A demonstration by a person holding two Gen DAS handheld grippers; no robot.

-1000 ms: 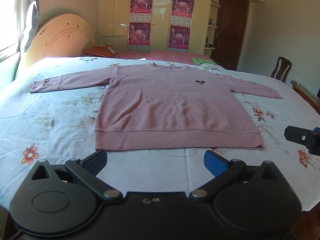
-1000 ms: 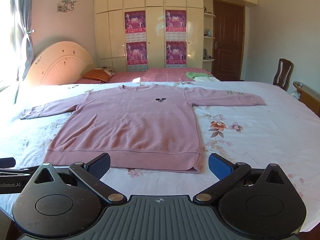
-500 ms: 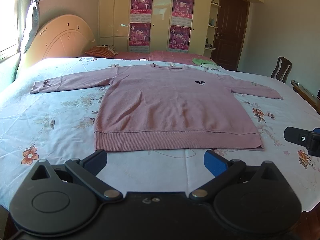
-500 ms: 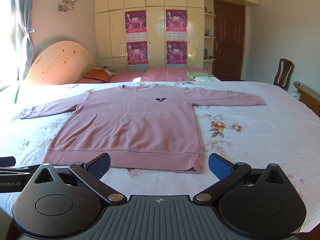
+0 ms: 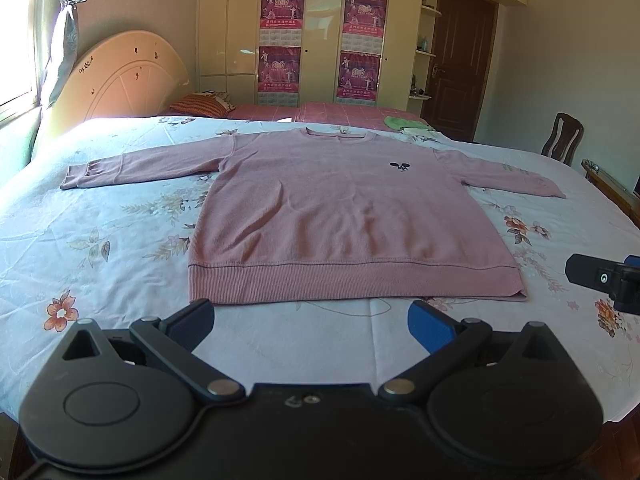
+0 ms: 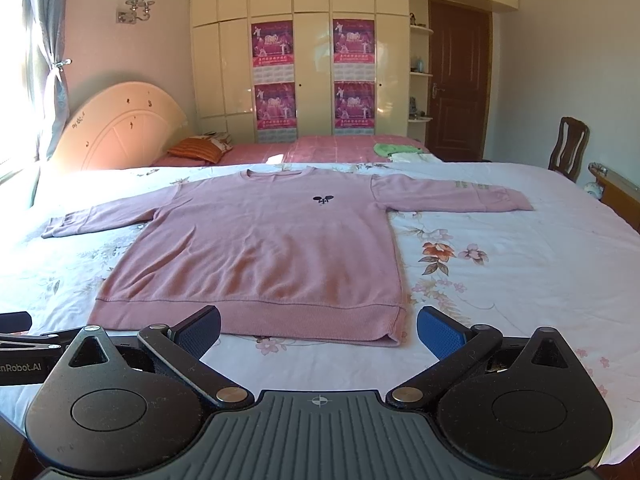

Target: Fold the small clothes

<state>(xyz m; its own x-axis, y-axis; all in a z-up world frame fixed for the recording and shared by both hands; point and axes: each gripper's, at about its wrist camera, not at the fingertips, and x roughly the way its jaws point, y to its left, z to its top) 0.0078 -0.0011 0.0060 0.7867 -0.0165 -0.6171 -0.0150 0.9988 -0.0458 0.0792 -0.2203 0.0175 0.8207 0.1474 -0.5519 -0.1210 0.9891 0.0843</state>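
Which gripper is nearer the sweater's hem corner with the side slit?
Right. The right gripper sits just short of that hem corner; the left gripper faces the hem's other half.

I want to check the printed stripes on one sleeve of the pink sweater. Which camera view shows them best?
The right wrist view: the pale stripes on the pink sweater lie clearly across that sleeve. In the left wrist view the same sleeve is foreshortened, and only faint marks show there.
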